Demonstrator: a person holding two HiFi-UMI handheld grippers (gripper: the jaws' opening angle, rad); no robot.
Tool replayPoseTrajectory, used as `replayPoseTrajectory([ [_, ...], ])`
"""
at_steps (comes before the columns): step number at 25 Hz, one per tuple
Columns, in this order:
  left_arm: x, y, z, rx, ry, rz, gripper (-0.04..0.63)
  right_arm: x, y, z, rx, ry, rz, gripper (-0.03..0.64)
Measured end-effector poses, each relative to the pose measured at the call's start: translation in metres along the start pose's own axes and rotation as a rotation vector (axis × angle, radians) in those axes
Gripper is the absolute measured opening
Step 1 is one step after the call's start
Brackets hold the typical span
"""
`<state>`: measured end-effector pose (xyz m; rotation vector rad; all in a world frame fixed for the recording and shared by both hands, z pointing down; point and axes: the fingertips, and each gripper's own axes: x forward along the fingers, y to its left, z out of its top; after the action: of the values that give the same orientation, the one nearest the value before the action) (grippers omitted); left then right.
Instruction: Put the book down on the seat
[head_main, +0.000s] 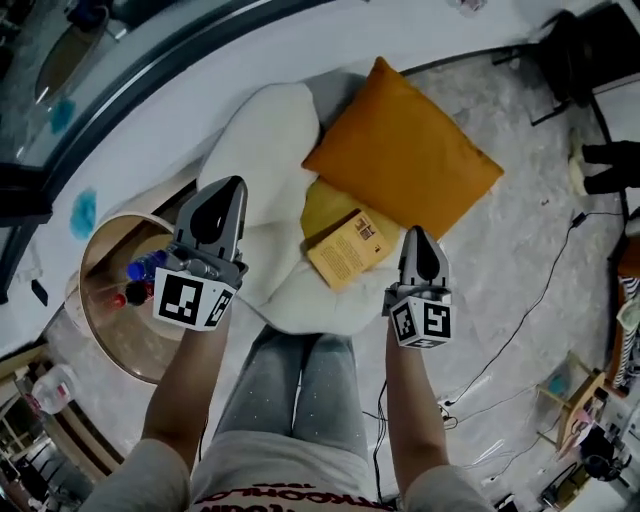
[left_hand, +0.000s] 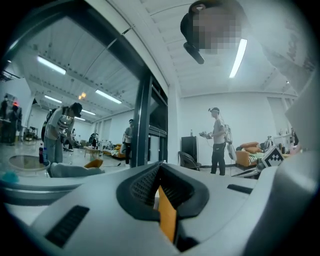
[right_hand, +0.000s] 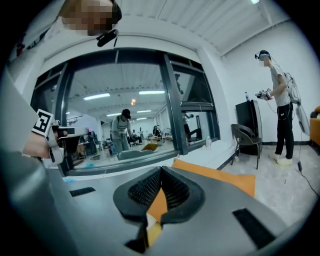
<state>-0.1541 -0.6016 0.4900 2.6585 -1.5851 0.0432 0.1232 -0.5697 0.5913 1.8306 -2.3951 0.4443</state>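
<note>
A tan book (head_main: 348, 247) lies flat on the white cushioned seat (head_main: 262, 140), partly over a yellow cushion (head_main: 325, 207) and beside a big orange pillow (head_main: 405, 150). Nothing holds it. My left gripper (head_main: 235, 183) hangs above the seat's left side, its jaws shut and empty. My right gripper (head_main: 416, 232) hovers just right of the book, clear of it, shut with nothing in it. In the left gripper view the pads (left_hand: 160, 165) meet at the tips. The right gripper view shows the same (right_hand: 161, 170), with the orange pillow (right_hand: 220, 176) beyond.
A round wooden side table (head_main: 100, 250) with small bottles stands left of the seat. A black cable (head_main: 530, 300) runs over the pale floor at right. A window ledge (head_main: 140, 130) lies behind the seat. Another person (left_hand: 218, 140) stands farther off near a dark chair (right_hand: 246, 137).
</note>
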Motion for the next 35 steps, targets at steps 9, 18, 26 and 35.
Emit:
replayPoseTrajectory([
  [9,-0.038,-0.016,0.094,0.038,-0.004,-0.006,0.014,-0.063,0.018,0.1,0.033,-0.03,-0.076,0.028],
  [18,-0.086,-0.049,0.177,0.109,-0.041,-0.078,0.014,-0.142,0.042,0.185,0.001,-0.09,-0.082,0.028],
  [26,-0.116,-0.053,0.211,0.089,-0.087,-0.088,0.014,-0.186,0.059,0.232,-0.03,-0.146,-0.09,0.028],
  [35,-0.143,-0.037,0.214,0.055,-0.094,-0.081,0.014,-0.21,0.076,0.256,-0.04,-0.19,-0.105,0.028],
])
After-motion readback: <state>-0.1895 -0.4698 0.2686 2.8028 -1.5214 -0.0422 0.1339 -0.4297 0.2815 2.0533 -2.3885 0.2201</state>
